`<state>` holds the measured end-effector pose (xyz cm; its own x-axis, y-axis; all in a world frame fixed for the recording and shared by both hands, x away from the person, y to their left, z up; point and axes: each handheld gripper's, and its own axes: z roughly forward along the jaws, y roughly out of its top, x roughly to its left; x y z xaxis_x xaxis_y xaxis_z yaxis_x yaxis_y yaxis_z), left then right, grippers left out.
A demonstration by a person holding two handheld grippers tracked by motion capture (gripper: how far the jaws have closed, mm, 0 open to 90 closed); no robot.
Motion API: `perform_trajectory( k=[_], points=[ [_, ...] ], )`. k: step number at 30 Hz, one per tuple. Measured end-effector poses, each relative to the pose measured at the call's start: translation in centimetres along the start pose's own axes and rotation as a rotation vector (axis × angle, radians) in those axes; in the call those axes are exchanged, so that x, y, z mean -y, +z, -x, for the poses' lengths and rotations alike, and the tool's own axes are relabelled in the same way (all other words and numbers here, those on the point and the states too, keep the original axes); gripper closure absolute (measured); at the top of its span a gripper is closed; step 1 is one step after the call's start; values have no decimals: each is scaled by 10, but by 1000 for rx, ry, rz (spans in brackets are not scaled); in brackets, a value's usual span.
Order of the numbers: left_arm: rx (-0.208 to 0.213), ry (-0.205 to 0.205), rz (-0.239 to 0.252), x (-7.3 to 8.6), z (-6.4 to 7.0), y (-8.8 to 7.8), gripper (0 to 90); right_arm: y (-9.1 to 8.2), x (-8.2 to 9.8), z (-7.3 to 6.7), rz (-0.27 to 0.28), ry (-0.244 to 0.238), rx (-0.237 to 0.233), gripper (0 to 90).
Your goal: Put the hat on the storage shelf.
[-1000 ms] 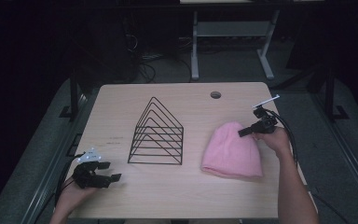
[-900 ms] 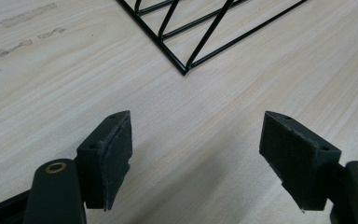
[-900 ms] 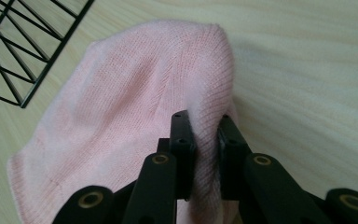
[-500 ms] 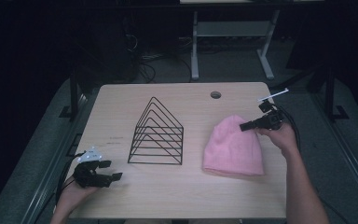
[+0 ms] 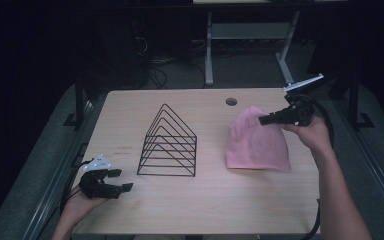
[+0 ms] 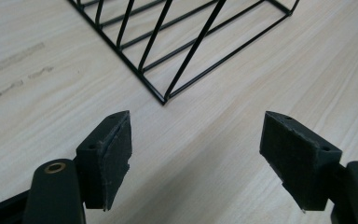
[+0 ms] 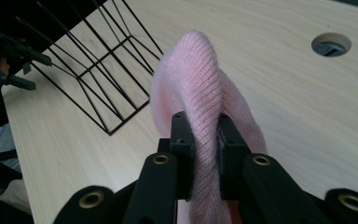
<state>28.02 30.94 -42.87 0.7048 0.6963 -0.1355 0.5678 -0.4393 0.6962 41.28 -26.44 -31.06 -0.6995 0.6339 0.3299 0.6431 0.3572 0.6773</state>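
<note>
Over wooden table (image 5: 205, 200), pink beanie (image 7: 200, 93) pinched inside right claw (image 7: 204, 135).

A black wire rack (image 5: 167, 144) stands mid-desk (image 5: 205, 200), with a round cable hole (image 5: 231, 101) near the far edge.

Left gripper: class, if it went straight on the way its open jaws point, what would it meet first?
Probably the near corner of the black wire triangular rack; the left gripper points at it across bare light wooden table. Depth is uncertain.
</note>
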Motion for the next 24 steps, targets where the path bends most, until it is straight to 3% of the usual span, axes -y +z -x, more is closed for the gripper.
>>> perform_trajectory(
  k=[7,10,13,17,18,24],
  points=[
    [31,13,10,-12,3,-8,252,-15,-12,-11,9,-27,21,801],
    [37,44,11,-22,6,-15,252,-23,-20,-21,34,-49,12,801],
    [52,48,28,-28,9,-19,252,-27,-24,-26,48,-63,0,801],
    [67,67,42,-39,13,-24,252,-35,-38,-44,74,-107,-16,801],
    [61,88,34,-45,16,-27,253,-36,-41,-48,76,-117,-17,801],
    [63,124,26,-61,21,-36,252,-42,-61,-72,82,-173,-24,801]
  ],
)
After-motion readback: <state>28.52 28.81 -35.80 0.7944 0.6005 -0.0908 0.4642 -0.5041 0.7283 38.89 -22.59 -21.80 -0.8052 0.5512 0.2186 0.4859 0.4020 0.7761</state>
